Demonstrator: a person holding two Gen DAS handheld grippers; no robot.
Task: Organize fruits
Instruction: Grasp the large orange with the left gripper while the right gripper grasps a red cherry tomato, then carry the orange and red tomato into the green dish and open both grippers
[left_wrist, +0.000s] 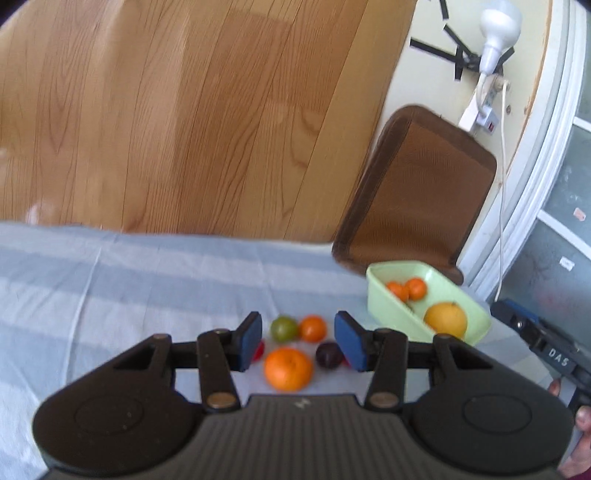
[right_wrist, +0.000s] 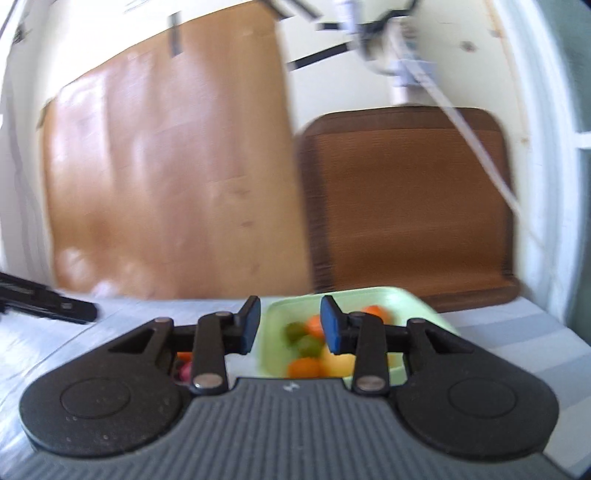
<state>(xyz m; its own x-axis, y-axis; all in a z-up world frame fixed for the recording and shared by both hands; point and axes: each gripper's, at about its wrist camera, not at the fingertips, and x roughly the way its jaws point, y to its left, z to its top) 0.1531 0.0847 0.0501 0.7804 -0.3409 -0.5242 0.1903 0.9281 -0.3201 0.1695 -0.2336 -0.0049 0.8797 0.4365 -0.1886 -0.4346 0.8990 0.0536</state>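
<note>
The left gripper (left_wrist: 298, 341) is held open, nothing gripped — a large orange (left_wrist: 288, 368) lies on the striped cloth (left_wrist: 110, 280) between its fingers. The right gripper (right_wrist: 289, 325) is also spread empty, with the green tub (right_wrist: 273, 343) of blurred fruit just ahead.

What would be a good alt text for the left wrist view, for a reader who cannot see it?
The open left gripper hovers over loose fruit on a striped grey cloth: a large orange, a smaller orange, a green fruit and a dark plum. To the right, a pale green tray already holds more orange fruit.
</note>
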